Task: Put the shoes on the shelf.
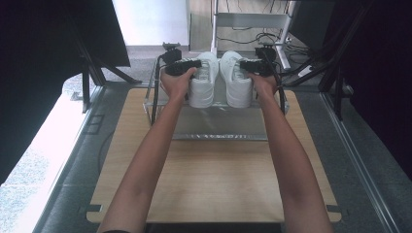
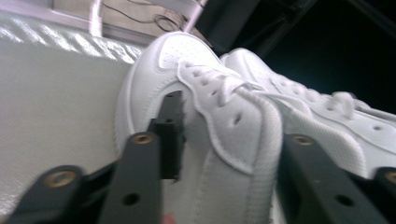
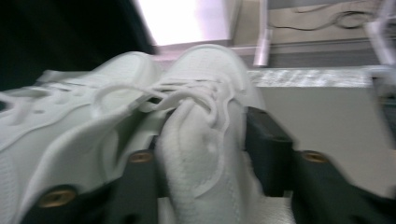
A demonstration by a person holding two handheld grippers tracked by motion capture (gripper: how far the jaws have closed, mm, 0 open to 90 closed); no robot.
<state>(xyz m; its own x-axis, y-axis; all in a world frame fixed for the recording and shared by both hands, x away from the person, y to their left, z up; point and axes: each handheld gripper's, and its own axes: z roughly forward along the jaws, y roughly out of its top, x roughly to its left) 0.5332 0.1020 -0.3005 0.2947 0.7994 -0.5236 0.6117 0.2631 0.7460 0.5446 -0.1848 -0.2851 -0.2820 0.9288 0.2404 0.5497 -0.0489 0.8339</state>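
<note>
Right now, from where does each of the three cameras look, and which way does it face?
High view: above the person's side, facing forward and down on the wooden table; both forearms and hands show.
Left gripper view: on the left tongs, looking along its black jaws, which clamp the left shoe.
Right gripper view: on the right tongs, jaws clamping the right shoe.
Shared: both gripper views see both white shoes and the clear tray.

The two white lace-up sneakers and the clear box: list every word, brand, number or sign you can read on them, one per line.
None: no text can be read in any view.
Left white leather lace-up sneaker: plain white, no logo legible.
Right white leather lace-up sneaker: blurred, no mark legible.
Clear plastic box: no label seen.
Left gripper and right gripper: plain black, no markings legible.
</note>
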